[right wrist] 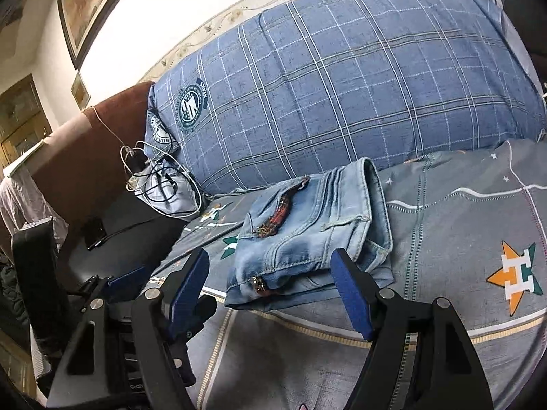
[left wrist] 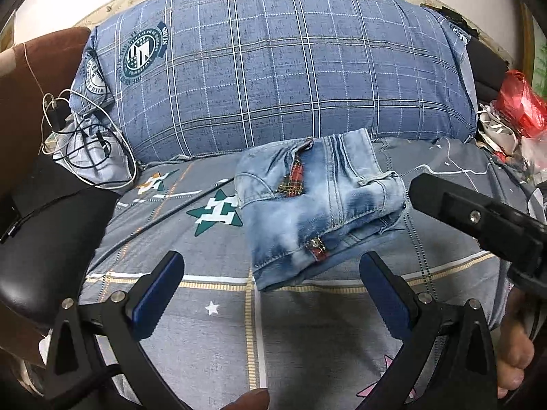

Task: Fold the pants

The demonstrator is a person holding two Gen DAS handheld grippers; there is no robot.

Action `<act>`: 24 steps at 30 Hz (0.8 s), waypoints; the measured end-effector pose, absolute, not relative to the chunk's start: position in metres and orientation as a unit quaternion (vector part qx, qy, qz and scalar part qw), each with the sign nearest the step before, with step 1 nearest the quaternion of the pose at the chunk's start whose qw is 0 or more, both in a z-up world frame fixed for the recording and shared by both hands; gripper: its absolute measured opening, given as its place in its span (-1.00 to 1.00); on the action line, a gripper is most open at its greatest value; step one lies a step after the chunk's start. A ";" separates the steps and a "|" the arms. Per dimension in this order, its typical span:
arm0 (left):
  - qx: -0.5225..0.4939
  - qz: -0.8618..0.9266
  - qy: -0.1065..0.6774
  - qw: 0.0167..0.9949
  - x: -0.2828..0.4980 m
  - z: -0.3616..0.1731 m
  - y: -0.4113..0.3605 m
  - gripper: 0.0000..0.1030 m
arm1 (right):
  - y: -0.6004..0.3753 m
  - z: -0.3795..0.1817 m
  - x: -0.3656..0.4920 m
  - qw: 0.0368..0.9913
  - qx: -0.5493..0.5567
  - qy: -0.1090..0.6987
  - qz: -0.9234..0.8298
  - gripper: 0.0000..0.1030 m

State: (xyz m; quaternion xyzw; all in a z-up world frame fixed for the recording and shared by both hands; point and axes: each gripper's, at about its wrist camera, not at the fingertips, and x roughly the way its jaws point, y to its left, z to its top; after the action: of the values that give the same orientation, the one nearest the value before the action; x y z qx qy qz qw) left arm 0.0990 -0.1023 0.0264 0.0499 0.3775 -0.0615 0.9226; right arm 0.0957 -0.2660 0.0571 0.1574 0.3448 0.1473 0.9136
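Observation:
The light-blue denim pants (left wrist: 318, 205) lie folded into a compact stack on the grey bed sheet (left wrist: 212, 307), with red plaid trim on top. They also show in the right wrist view (right wrist: 307, 235). My left gripper (left wrist: 270, 283) is open and empty, just in front of the stack's near edge, not touching it. My right gripper (right wrist: 270, 280) is open and empty, its blue fingers (right wrist: 352, 294) at either side of the stack's near edge. In the left wrist view the right gripper's black body (left wrist: 478, 218) shows at the right, beside the pants.
A large blue plaid pillow (left wrist: 273, 68) lies right behind the pants. A tangle of black and white cables (left wrist: 82, 136) sits at the left by a brown headboard (left wrist: 37, 78). A red plastic bag (left wrist: 519, 102) and clutter lie at the right edge.

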 end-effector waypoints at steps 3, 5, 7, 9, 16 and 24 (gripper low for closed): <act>0.052 -0.065 0.378 0.922 0.099 0.026 -0.101 0.99 | -0.266 0.055 0.094 0.914 0.160 0.346 0.142 0.44; 0.054 -0.058 0.376 0.923 0.099 0.025 -0.098 0.99 | -0.264 0.055 0.093 0.915 0.155 0.345 0.137 0.44; 0.046 -0.051 0.374 0.925 0.101 0.026 -0.091 0.99 | -0.260 0.055 0.093 0.921 0.136 0.344 0.121 0.44; 0.032 -0.042 0.375 0.926 0.102 0.028 -0.083 0.99 | -0.257 0.054 0.094 0.922 0.128 0.348 0.112 0.44; 0.011 -0.012 0.375 0.927 0.107 0.026 -0.069 0.99 | -0.250 0.052 0.094 0.928 0.096 0.349 0.088 0.44; 0.022 -0.010 0.373 0.927 0.105 0.025 -0.074 0.99 | -0.254 0.052 0.094 0.928 0.098 0.350 0.085 0.44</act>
State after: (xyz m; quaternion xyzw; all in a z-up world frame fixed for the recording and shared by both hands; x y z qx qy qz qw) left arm 0.1047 -0.0745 0.0247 0.0224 0.3730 -0.0102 0.9275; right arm 0.0937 -0.2541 0.0522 0.0975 0.3504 0.0855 0.9276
